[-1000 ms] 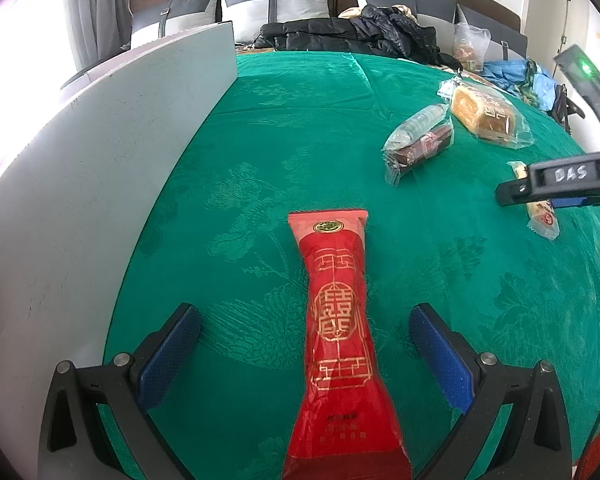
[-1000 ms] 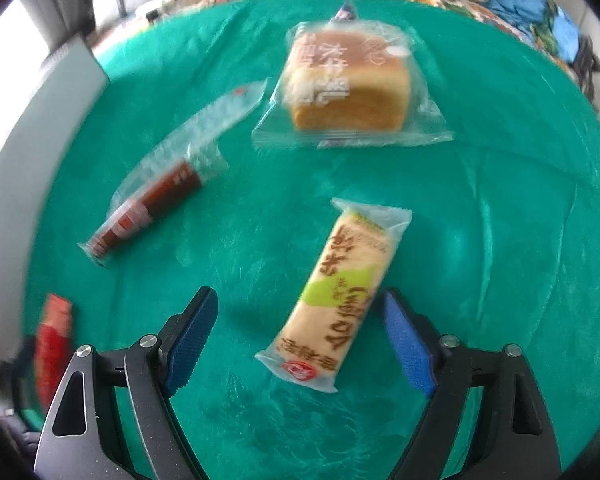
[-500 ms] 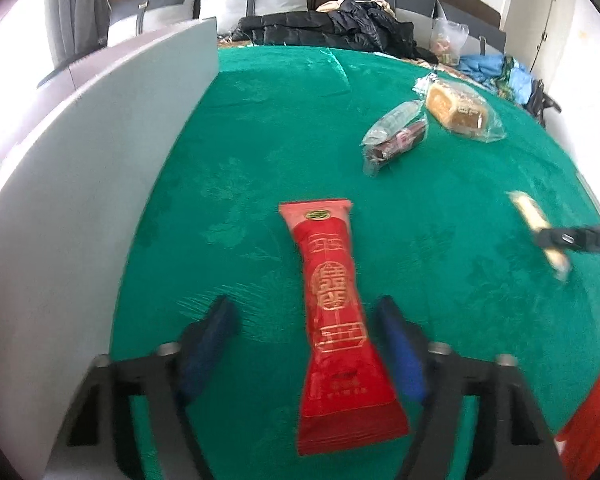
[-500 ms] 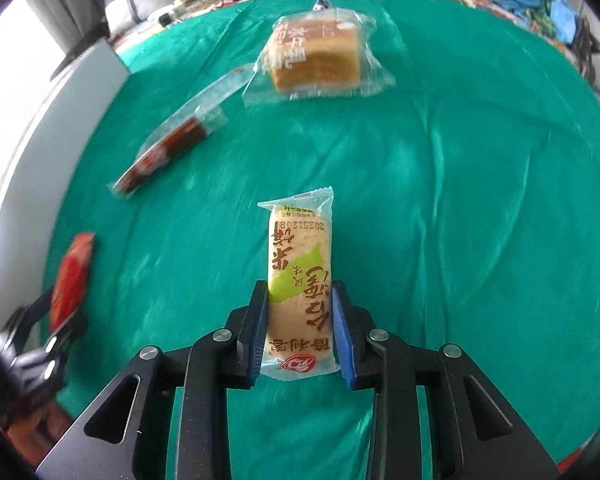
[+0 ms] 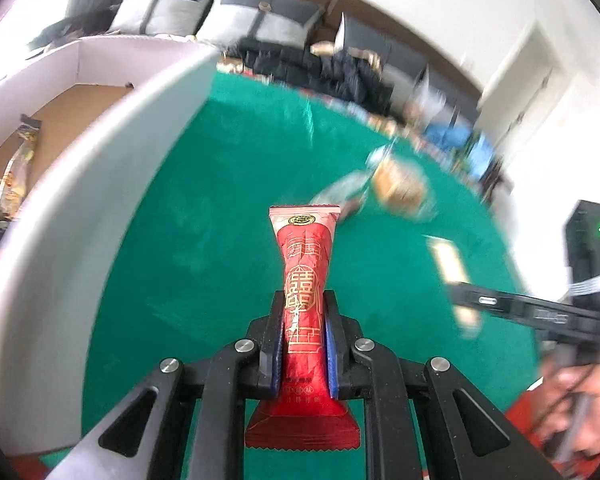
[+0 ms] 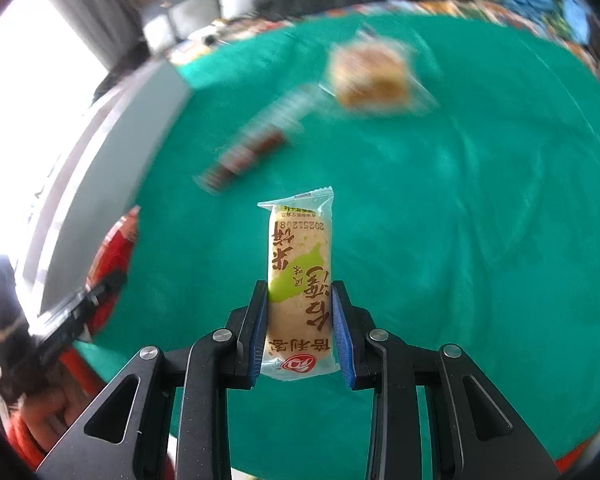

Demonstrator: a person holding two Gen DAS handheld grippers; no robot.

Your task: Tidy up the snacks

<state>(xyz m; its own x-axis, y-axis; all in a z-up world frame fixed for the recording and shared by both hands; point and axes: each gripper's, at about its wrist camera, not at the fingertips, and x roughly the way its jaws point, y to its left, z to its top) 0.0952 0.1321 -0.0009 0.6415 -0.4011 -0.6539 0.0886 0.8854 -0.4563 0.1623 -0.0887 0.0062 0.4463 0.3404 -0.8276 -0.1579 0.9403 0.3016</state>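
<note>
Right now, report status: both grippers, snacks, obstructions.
Left gripper closing on red pack. Right gripper shut on rice cracker. Cake, dark bar on table. Box wall left.

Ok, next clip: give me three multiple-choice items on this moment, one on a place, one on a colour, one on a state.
1. Where is the box?
A. left of the cloth
B. right of it
C. on the floor

2. The colour of the tablecloth?
A. blue
B. green
C. white

3. What is the red packet's state?
A. lying free
B. pinched in the left gripper
C. torn open

Key: 1 A, its wall borders the cloth's left edge; 2 B, green throughout; 3 B, the closing pads press its sides.
</note>
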